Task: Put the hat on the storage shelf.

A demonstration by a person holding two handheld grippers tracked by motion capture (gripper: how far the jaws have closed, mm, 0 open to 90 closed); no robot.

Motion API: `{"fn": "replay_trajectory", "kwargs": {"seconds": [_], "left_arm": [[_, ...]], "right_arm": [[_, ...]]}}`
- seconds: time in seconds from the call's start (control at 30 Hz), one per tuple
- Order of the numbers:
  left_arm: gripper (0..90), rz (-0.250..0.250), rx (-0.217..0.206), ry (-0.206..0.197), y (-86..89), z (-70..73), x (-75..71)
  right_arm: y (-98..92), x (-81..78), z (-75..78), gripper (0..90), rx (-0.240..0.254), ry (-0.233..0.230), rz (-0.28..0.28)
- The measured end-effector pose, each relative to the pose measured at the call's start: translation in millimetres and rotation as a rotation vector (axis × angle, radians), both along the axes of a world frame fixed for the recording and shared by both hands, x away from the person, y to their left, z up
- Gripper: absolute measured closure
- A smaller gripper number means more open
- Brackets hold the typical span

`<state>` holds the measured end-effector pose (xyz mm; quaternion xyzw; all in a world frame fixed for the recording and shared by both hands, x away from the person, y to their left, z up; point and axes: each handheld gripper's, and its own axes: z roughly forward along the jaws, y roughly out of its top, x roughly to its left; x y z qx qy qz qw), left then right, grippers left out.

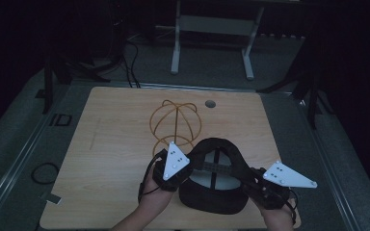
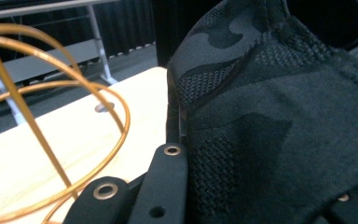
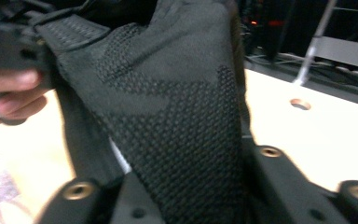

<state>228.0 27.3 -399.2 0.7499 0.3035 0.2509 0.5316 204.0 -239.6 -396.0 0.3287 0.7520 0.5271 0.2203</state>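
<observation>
A black mesh cap [image 1: 213,179] hangs just above the wooden table [image 1: 111,144] near its front edge, held between my two grippers. My left gripper [image 1: 189,168] is shut on the cap's left side; in the left gripper view the camouflage cloth [image 2: 270,130] covers the right jaw of my gripper [image 2: 242,186]. My right gripper [image 1: 248,182] grips the cap's right side. In the right gripper view the mesh cloth [image 3: 182,116] is bunched between the jaws of my gripper [image 3: 200,186], and the other hand [image 3: 9,93] holds the far side.
A gold wire hat stand [image 1: 175,120] rises from the table just behind the cap, and its loops [image 2: 51,93] pass close to my left gripper. A round cable hole [image 1: 210,103] sits at the table's back edge. Metal frame legs [image 1: 175,53] stand on the floor beyond.
</observation>
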Motion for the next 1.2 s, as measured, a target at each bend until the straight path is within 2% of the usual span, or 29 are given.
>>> {"fn": "replay_trajectory", "kwargs": {"seconds": [0.07,0.1,0.13,0.27,0.4,0.5,0.73,1.0,1.1,1.2], "left_arm": [[89.4,-0.004,-0.005,-0.011,1.2,4.5,-0.8],[89.4,-0.001,-0.015,-0.015,2.4,6.9,-1.1],[89.4,-0.002,-0.021,-0.016,4.1,9.3,-0.8],[89.5,-0.005,-0.033,-0.039,8.7,17.9,-1.8],[89.4,-0.02,-0.032,-0.064,10.3,27.5,-7.2],[89.4,-0.025,-0.047,-0.077,12.6,33.7,-9.9],[89.4,-0.04,-0.055,-0.092,14.0,39.5,-14.8],[89.4,-0.054,-0.048,-0.086,12.7,38.0,-15.5],[89.4,-0.07,-0.036,-0.082,12.6,37.9,-15.3],[89.4,-0.085,-0.027,-0.072,13.9,38.3,-13.9]], "right_arm": [[-1.6,-0.5,0.0,69.5,0.003,-0.002,0.0],[-4.6,-2.2,0.4,62.3,0.011,0.008,0.007],[-6.6,-2.7,0.7,58.7,0.011,0.014,0.026],[-14.7,-5.5,-0.1,50.5,-0.007,0.027,0.046],[-17.7,-8.8,-4.5,46.0,-0.035,0.056,0.098],[-19.6,-12.0,-9.2,43.5,-0.055,0.069,0.131],[-31.6,-16.1,-17.6,43.0,-0.039,0.094,0.15],[-48.2,-23.7,-35.7,43.0,-0.091,0.149,0.203],[-56.8,-25.6,-37.6,43.9,-0.114,0.164,0.215],[-67.4,-23.7,-35.6,44.2,-0.126,0.16,0.203]]}}
